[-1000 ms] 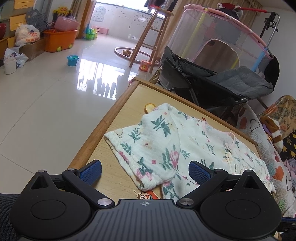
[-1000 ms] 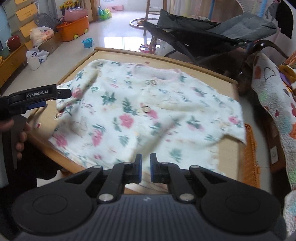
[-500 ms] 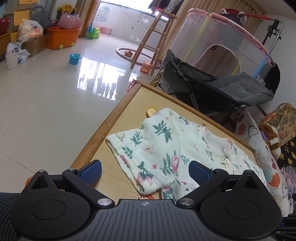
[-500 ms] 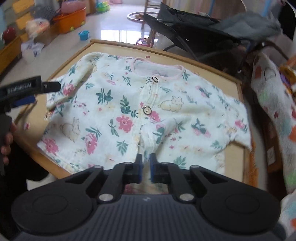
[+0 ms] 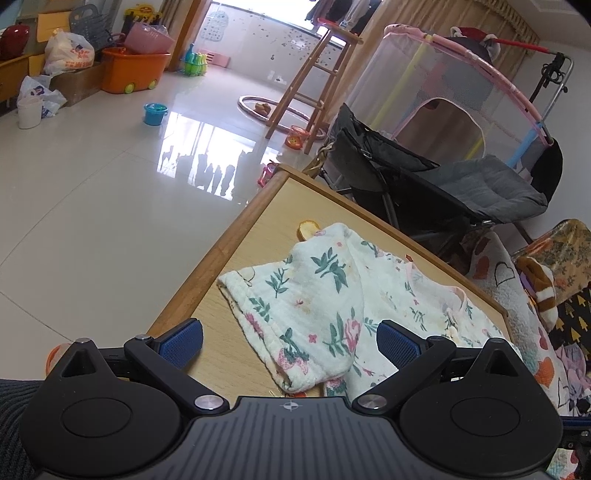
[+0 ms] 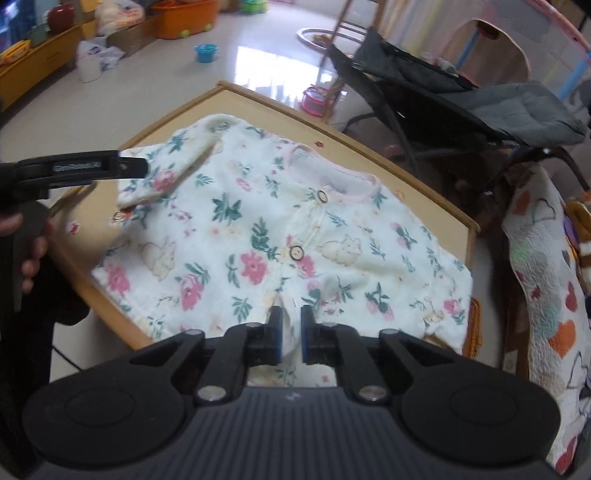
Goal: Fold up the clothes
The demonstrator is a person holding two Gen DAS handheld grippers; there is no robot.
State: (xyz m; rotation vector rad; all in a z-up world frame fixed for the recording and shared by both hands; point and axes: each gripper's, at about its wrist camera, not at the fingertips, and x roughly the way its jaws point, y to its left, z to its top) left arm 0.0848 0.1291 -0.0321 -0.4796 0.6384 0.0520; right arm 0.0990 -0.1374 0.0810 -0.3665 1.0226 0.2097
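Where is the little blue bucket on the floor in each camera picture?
Left wrist view: the blue bucket sits upper left, on the shiny floor.
Right wrist view: the same bucket is near the top, left of middle.
Shared landmark: the orange tub on wheels, behind it.

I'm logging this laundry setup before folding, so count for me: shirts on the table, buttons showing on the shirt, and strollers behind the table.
Shirt: 1
Buttons: 2
Stroller: 1
Total: 4
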